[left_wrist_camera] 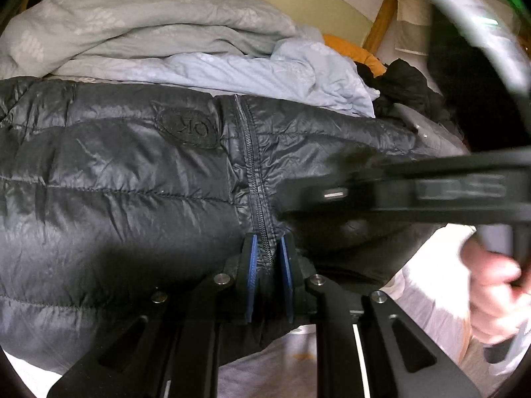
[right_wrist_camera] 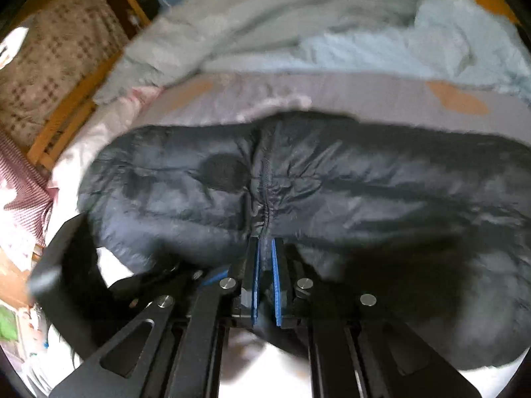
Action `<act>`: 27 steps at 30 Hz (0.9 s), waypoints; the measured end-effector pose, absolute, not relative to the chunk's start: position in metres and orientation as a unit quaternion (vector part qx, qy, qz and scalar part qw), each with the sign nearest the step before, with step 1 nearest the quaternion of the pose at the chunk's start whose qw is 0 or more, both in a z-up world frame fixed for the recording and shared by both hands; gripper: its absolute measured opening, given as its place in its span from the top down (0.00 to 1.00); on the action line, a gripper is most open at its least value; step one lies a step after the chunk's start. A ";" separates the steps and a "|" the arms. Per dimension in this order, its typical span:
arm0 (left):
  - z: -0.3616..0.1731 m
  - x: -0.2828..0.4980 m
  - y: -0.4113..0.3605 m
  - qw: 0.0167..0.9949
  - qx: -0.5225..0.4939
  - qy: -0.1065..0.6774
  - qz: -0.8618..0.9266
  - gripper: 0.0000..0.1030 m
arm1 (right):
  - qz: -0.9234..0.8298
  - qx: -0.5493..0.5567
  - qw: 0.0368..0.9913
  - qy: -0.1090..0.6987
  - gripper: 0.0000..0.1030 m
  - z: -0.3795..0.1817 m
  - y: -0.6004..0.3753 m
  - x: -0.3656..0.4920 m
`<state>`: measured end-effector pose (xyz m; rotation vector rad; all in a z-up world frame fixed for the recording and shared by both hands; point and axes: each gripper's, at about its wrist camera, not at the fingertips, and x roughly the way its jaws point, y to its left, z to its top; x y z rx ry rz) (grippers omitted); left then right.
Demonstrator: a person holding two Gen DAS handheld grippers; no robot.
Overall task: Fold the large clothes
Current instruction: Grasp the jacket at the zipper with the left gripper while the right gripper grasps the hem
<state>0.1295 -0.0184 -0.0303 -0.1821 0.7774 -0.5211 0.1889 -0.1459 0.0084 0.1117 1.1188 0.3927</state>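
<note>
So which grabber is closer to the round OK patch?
Right, probably: the right gripper grips partway up the zipper, nearer the OK patch; the left gripper pinches the jacket hem, farther below.

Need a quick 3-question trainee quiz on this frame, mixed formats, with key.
1. True or false: the left gripper is shut on the black puffer jacket at its zipper.
2. Multiple choice: What lies beyond the jacket in the left wrist view? A) a wooden crate B) a pile of grey and light blue bedding C) a laundry basket
3. Fill in: the right gripper pinches the jacket's ____ line.

Key
1. True: blue pads close on either side of the zipper.
2. B
3. zipper (the view is blurred, but the gathered seam runs into the jaws).
</note>
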 end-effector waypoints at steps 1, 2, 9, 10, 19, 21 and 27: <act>-0.031 0.131 -0.021 0.888 -0.087 0.377 -0.247 0.85 | 0.183 0.064 0.818 0.541 0.93 0.001 -0.146 0.199; -0.032 0.134 -0.022 0.888 -0.089 0.380 -0.243 0.85 | 0.184 0.079 0.811 0.549 0.94 -0.005 -0.148 0.207; -0.036 0.140 -0.021 0.886 -0.101 0.387 -0.234 0.85 | 0.169 0.099 0.801 0.566 0.99 -0.013 -0.147 0.272; -0.037 0.141 -0.020 0.885 -0.105 0.388 -0.236 0.86 | 0.163 0.103 0.803 0.564 1.00 -0.013 -0.147 0.279; -0.040 0.139 -0.019 0.883 -0.105 0.390 -0.238 0.85 | 0.093 0.083 0.827 0.548 1.00 -0.028 -0.140 0.309; -0.040 0.140 -0.018 0.883 -0.106 0.390 -0.238 0.85 | 0.112 0.064 0.868 0.479 1.00 0.007 -0.145 0.273; -0.040 0.139 -0.016 0.885 -0.102 0.388 -0.237 0.86 | 0.156 0.121 0.921 0.337 0.99 0.069 -0.203 0.148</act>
